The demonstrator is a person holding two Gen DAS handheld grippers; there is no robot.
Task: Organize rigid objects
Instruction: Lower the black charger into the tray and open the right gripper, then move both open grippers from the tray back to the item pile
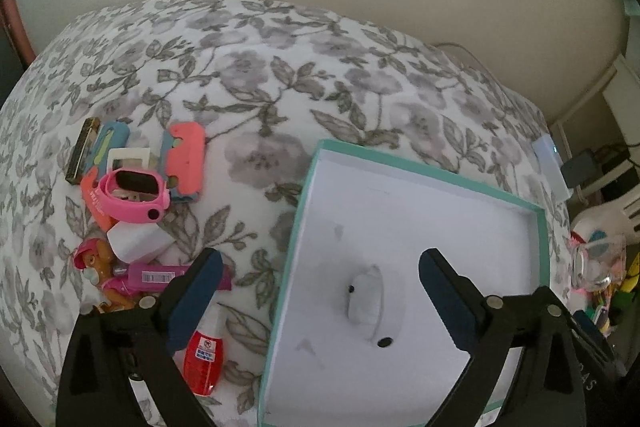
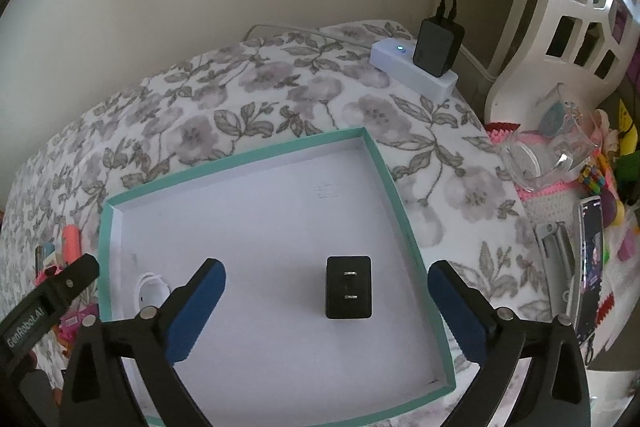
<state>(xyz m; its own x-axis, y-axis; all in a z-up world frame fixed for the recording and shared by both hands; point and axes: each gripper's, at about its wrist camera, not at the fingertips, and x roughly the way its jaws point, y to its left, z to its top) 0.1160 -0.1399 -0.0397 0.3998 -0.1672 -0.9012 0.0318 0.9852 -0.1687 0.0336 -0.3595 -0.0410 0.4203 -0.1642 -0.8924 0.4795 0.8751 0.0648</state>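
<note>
Evidently both grippers stand released over the box [image 2: 384, 163] on the bed [image 1: 248, 75]: the right gripper [image 2: 326, 307] above a black charger [image 2: 349, 287], the left gripper [image 1: 320, 299] above a white gadget [image 1: 366, 301]; each item lies free on the box floor, presumably just deposited; the watch [image 1: 134, 193], bottle [image 1: 203, 351] and remaining clutter wait beside the box for collection.

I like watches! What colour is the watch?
Pink watch, black screen; left wrist view.

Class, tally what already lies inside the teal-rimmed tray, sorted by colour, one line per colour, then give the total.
White: 1, the white watch inside the teal-rimmed tray
Black: 1, the black plug adapter
Total: 2
</note>
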